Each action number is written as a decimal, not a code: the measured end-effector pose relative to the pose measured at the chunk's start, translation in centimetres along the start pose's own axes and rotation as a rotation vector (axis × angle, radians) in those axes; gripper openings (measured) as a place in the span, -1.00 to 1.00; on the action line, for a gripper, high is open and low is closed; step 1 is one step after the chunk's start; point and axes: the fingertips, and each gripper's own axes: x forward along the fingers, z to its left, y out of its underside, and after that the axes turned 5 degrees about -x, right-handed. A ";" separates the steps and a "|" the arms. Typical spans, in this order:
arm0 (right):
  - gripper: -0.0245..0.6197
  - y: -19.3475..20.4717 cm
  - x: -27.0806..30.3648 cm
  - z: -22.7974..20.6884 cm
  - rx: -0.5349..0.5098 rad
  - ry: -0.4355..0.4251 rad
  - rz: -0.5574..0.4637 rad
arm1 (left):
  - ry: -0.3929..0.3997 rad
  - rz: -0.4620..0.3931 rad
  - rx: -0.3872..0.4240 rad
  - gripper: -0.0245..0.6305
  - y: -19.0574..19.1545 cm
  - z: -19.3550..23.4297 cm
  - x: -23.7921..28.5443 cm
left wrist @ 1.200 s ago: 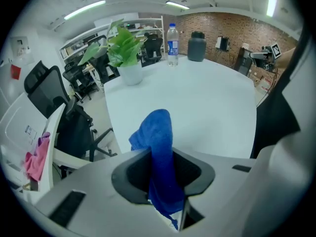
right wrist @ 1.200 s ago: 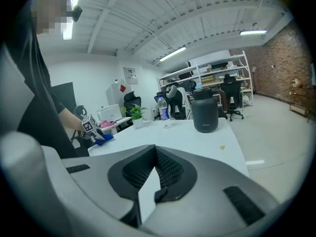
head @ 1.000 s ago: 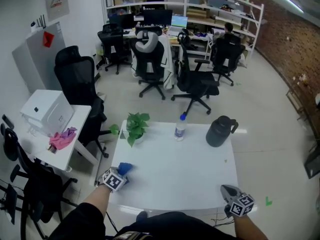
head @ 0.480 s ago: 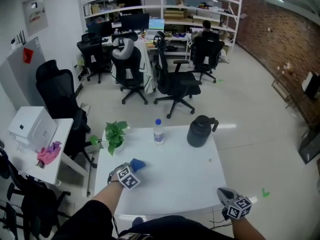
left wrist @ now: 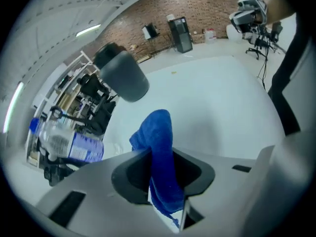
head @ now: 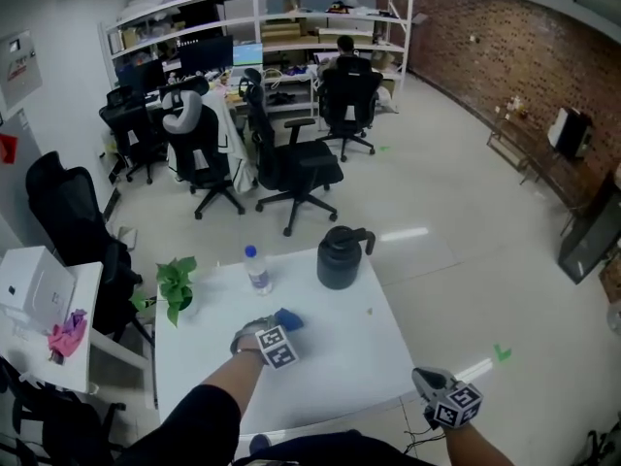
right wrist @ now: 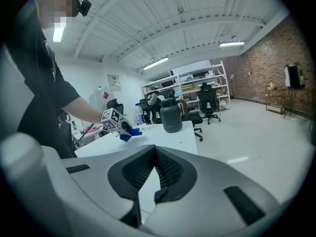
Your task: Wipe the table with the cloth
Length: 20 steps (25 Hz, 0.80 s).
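In the head view my left gripper [head: 280,326] is over the middle of the white table [head: 330,357], shut on a blue cloth [head: 290,319]. In the left gripper view the cloth [left wrist: 159,147] is pinched between the jaws and bulges out ahead over the table top [left wrist: 217,98]. In the right gripper view the cloth [right wrist: 129,132] hangs from the left gripper [right wrist: 121,127] down to the table surface. My right gripper [head: 432,386] is off the table's front right corner. Its jaws [right wrist: 155,169] are shut with nothing in them.
A black jug [head: 340,257], a water bottle [head: 257,270] and a small potted plant [head: 178,284] stand along the table's far side. Office chairs [head: 291,168] stand beyond it. A side table [head: 39,328] with a pink rag [head: 66,336] is at the left.
My left gripper has carried the cloth from the table's left edge toward its middle. The head view has swung, shifting the scene. The right gripper stays by the front right corner.
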 end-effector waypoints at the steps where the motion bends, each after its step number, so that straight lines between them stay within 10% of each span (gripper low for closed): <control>1: -0.89 0.2 -0.5 -0.2 0.002 0.008 -0.002 | 0.002 0.001 0.045 -0.63 -1.4 -0.5 0.7; 9: -0.89 2.3 -5.6 -1.6 0.040 0.087 0.022 | 0.038 -0.030 0.263 -0.63 -11.3 -5.6 5.4; 20: -0.89 5.2 -12.1 -5.1 0.097 0.169 0.032 | 0.041 0.023 0.298 -0.64 -17.4 -7.5 8.9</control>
